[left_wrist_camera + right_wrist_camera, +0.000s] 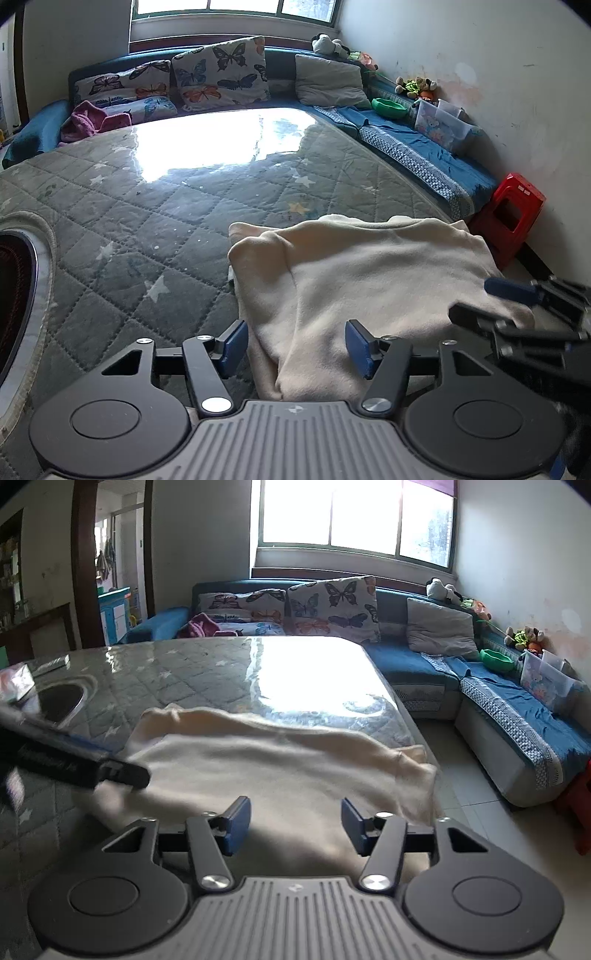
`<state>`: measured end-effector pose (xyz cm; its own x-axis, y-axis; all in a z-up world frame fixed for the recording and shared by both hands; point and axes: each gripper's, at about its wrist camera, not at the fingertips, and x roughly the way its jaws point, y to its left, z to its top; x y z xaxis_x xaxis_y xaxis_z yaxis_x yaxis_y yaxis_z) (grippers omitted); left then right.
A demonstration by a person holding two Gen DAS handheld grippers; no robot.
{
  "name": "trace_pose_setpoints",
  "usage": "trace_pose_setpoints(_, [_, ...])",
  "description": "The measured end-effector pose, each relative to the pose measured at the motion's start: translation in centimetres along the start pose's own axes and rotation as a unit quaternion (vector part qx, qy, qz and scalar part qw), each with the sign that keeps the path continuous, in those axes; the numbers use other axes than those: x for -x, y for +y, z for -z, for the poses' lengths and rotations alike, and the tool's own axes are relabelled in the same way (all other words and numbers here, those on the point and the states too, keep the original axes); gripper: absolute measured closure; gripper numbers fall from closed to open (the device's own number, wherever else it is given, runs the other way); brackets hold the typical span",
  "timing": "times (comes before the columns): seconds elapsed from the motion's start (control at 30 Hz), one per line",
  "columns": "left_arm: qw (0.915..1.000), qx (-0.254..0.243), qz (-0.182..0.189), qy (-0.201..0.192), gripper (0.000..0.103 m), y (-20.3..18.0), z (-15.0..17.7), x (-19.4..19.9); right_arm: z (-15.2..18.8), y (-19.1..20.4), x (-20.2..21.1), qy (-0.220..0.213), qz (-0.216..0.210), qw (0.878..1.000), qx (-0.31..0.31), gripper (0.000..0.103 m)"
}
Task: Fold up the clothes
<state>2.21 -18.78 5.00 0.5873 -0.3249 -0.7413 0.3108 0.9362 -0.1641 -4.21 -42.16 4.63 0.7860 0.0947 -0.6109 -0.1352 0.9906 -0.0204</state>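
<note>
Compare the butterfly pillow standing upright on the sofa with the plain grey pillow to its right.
The butterfly pillow carries a print of coloured butterflies on a pale ground; the grey pillow is plain. The butterfly pillow stands against the sofa's back under the window; the grey pillow sits in the sofa's corner. The butterfly pillow looks fuller, the grey pillow flatter and creased. Both are square and lean on the backrest of the blue sofa.

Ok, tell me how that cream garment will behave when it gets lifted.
The cream garment is probably floppy: it lies in soft folds and rounded creases. It likely sags from whichever edge is pinched. Its fuzzy surface suggests it should not slip between the fingers.
</note>
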Motion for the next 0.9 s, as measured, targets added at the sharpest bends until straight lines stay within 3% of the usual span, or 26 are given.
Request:
trace_pose_setpoints(0.6, [0.9999,0.000,0.004,0.011,0.033,0.4,0.8,0.2,-3.2,-1.0,-6.7,0.034,0.006,0.999,-0.024,0.039])
trace_pose_setpoints(0.9, [0.9999,0.004,0.003,0.014,0.026,0.5,1.2,0.4,-2.9,-0.2,-4.4,0.013,0.020,1.000,-0.011,0.017])
